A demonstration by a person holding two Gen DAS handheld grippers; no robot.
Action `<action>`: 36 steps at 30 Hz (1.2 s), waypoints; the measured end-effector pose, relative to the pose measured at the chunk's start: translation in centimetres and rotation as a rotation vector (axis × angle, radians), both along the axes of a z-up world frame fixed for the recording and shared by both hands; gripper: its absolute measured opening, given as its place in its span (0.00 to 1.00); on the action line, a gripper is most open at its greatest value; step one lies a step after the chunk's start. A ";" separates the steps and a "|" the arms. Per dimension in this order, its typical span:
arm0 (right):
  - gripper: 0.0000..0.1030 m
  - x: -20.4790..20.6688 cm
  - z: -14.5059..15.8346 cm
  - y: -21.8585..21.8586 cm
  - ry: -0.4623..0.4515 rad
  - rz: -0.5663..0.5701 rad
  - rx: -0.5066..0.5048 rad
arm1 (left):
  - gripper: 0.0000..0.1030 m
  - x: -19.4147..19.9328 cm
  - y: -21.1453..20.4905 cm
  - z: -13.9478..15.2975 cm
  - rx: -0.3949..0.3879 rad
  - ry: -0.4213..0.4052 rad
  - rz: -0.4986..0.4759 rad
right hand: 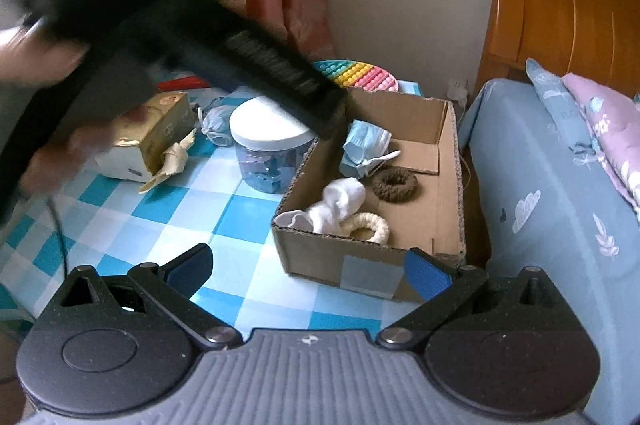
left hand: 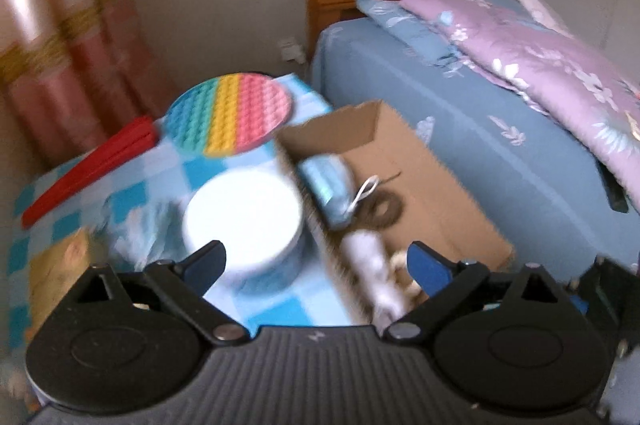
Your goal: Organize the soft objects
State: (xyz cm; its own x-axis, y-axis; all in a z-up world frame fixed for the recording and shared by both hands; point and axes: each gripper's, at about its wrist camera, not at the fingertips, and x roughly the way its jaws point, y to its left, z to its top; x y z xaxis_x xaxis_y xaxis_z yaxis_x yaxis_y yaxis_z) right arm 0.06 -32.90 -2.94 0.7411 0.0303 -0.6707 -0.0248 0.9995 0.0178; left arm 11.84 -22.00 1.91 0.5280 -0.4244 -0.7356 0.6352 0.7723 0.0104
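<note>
Cardboard box [right hand: 424, 161] is sitting beside the jar [right hand: 272, 141], already holding masks, socks and rings. Left of that jar, a crumpled blue mask [right hand: 216, 129] is lying, nearer the left gripper [left hand: 316, 265], whose empty jaws are standing wide.

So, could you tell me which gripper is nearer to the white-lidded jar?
The left. The left gripper hovers open just above the white-lidded jar, close to its lid. The right gripper sits open farther back over the checked tablecloth, facing the cardboard box.
</note>
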 end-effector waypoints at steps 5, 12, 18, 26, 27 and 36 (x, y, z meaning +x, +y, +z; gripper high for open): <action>1.00 -0.2 0.0 0.8 0.009 0.012 -0.004 | 0.94 -2.7 3.9 -1.2 0.001 -0.054 0.113; 1.00 -0.3 0.3 1.9 0.008 0.046 -0.019 | 0.97 -4.9 9.7 -2.2 -0.038 -0.120 0.297; 1.00 0.1 0.7 3.5 -0.003 0.095 -0.034 | 0.98 -5.0 14.9 -3.4 -0.078 -0.130 0.450; 1.00 1.1 0.3 7.1 -0.005 0.200 -0.045 | 0.98 -3.4 19.8 -7.2 -0.062 -0.082 0.580; 1.00 1.3 0.1 7.5 0.000 0.208 -0.051 | 0.98 -3.1 20.1 -7.7 -0.052 -0.079 0.590; 1.00 3.9 -1.7 11.0 0.067 0.248 -0.091 | 0.98 -1.5 22.6 -10.5 -0.020 -0.072 0.636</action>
